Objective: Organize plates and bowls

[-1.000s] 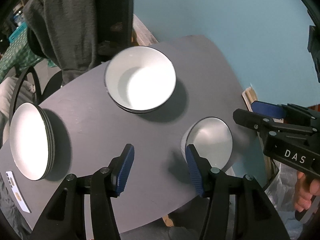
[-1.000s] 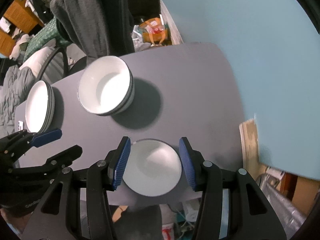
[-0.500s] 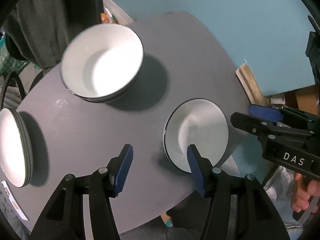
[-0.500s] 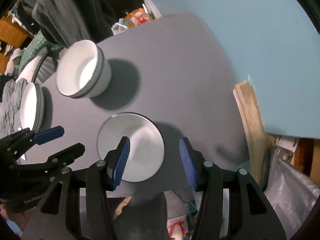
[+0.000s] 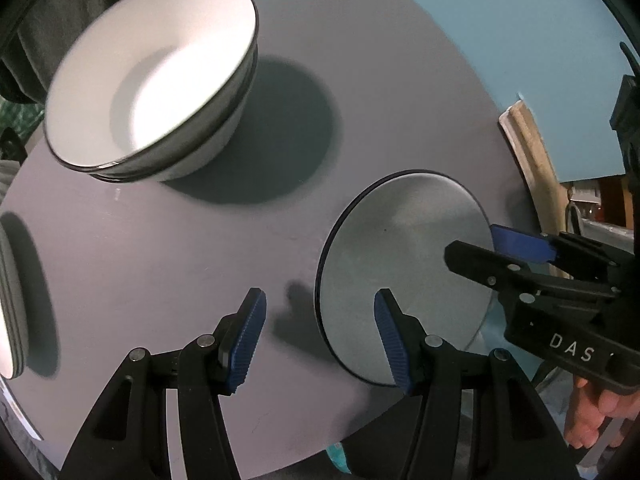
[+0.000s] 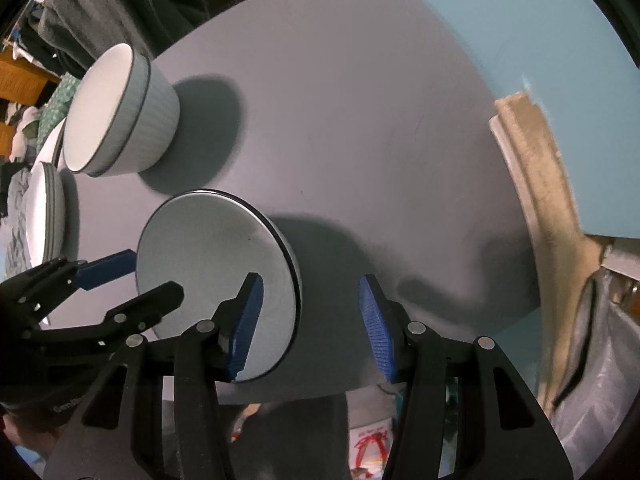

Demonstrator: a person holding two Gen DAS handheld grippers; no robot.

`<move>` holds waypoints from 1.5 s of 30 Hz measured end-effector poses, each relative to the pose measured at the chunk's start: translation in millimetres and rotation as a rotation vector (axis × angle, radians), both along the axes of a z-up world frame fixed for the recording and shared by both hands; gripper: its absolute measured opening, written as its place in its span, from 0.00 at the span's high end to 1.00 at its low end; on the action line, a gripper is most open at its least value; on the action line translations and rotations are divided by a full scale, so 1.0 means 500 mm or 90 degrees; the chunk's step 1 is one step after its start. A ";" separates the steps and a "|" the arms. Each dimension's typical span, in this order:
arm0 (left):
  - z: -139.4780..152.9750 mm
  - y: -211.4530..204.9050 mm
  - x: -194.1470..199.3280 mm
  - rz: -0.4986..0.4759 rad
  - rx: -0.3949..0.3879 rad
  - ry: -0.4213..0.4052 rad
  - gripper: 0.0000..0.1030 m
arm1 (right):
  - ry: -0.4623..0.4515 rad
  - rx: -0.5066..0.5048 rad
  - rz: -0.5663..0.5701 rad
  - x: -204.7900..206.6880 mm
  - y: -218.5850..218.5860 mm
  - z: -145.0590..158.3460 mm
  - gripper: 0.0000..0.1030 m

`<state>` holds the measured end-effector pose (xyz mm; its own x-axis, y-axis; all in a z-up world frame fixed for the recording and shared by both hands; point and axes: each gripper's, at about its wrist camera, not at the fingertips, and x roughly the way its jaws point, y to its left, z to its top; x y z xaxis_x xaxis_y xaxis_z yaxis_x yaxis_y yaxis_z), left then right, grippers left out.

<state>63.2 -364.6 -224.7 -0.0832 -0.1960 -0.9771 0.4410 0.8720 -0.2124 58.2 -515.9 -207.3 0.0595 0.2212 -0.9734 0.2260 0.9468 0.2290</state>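
A small shallow white bowl with a dark rim [image 5: 404,264] [image 6: 208,272] sits near the front edge of the grey table [image 5: 380,92] [image 6: 360,120]. My left gripper [image 5: 320,340] is open and straddles the bowl's left rim, one pad over the inside and one outside. My right gripper [image 6: 312,324] is open and straddles the opposite rim in the same way. Each gripper also shows in the other's view, the right gripper [image 5: 516,252] and the left gripper [image 6: 116,280]. Whether any pad touches the bowl, I cannot tell. A stack of deeper white bowls [image 5: 152,80] [image 6: 120,112] stands further back.
A stack of white plates [image 5: 6,312] [image 6: 44,216] lies at the table's left edge. A blue wall [image 5: 500,20] and a wooden skirting strip [image 6: 536,168] lie beyond the table. Dark clothing [image 6: 120,4] hangs behind. A plastic bag [image 6: 600,360] sits right of the table.
Both grippers have come down toward the small bowl, which now looks much larger. Its rim sides now lie between each pair of fingers. The jaws' width looks unchanged.
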 end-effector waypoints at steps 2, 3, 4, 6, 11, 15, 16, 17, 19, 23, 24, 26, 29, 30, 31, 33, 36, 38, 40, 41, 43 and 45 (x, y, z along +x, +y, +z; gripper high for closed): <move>-0.012 -0.003 -0.001 0.003 0.009 0.004 0.44 | 0.005 0.008 -0.002 0.001 -0.002 -0.013 0.51; -0.017 -0.002 -0.002 0.006 0.009 0.007 0.44 | 0.009 0.009 -0.004 0.001 -0.002 -0.019 0.51; -0.022 -0.001 -0.002 0.010 0.010 0.010 0.44 | 0.012 0.011 -0.004 0.000 -0.002 -0.026 0.51; -0.031 -0.011 -0.005 0.015 0.015 0.010 0.44 | 0.014 0.011 -0.002 -0.002 -0.002 -0.037 0.51; -0.037 -0.019 -0.006 0.020 0.015 0.007 0.44 | 0.015 0.013 0.000 0.004 -0.004 -0.049 0.53; -0.044 -0.023 -0.007 0.026 0.016 0.014 0.51 | 0.018 0.019 0.003 0.006 0.000 -0.045 0.63; -0.046 -0.023 -0.007 0.028 0.017 0.019 0.54 | 0.018 0.020 0.003 0.007 0.001 -0.044 0.68; -0.048 -0.023 -0.006 0.029 0.018 0.023 0.55 | 0.018 0.022 0.003 0.008 0.003 -0.043 0.71; -0.047 -0.026 -0.008 0.029 0.020 0.020 0.62 | 0.017 0.027 0.002 0.009 0.003 -0.041 0.78; -0.050 -0.030 -0.010 0.034 0.011 0.029 0.73 | 0.016 0.038 0.006 0.009 0.009 -0.037 0.88; -0.050 -0.029 -0.011 0.036 0.006 0.035 0.76 | 0.016 0.035 0.007 0.009 0.011 -0.036 0.88; -0.054 -0.026 -0.005 0.042 0.003 0.041 0.79 | 0.018 0.034 0.006 0.007 0.012 -0.035 0.88; -0.054 -0.020 0.004 0.045 -0.005 0.045 0.84 | 0.020 0.033 0.006 0.005 0.012 -0.032 0.88; -0.054 -0.021 0.003 0.045 -0.005 0.046 0.84 | 0.020 0.030 0.002 0.004 0.012 -0.030 0.89; -0.054 -0.023 0.000 0.043 -0.006 0.047 0.87 | 0.022 0.031 -0.001 0.003 0.011 -0.030 0.89; -0.050 -0.031 -0.007 0.039 0.004 0.039 0.87 | 0.028 0.042 -0.003 -0.001 0.012 -0.029 0.91; -0.050 -0.024 -0.014 0.046 0.001 0.042 0.87 | 0.031 0.049 -0.005 -0.008 0.015 -0.028 0.92; -0.051 -0.013 -0.019 0.054 0.007 0.047 0.88 | 0.033 0.049 -0.002 -0.013 0.027 -0.028 0.92; -0.053 -0.005 -0.022 0.059 0.011 0.049 0.88 | 0.037 0.055 0.001 0.003 0.021 -0.035 0.93; -0.054 -0.004 -0.023 0.060 0.013 0.049 0.88 | 0.039 0.058 0.005 0.007 0.026 -0.036 0.93; -0.062 -0.018 -0.020 0.067 0.018 0.050 0.88 | 0.041 0.060 0.014 0.006 0.040 -0.035 0.93; -0.060 -0.009 -0.023 0.076 0.019 0.049 0.88 | 0.044 0.063 0.028 0.008 0.056 -0.033 0.93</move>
<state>51.6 -368.9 -254.5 -0.1363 -0.1799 -0.9742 0.3168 0.9238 -0.2149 62.2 -487.7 -223.7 -0.0186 0.3172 -0.9482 0.2027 0.9298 0.3071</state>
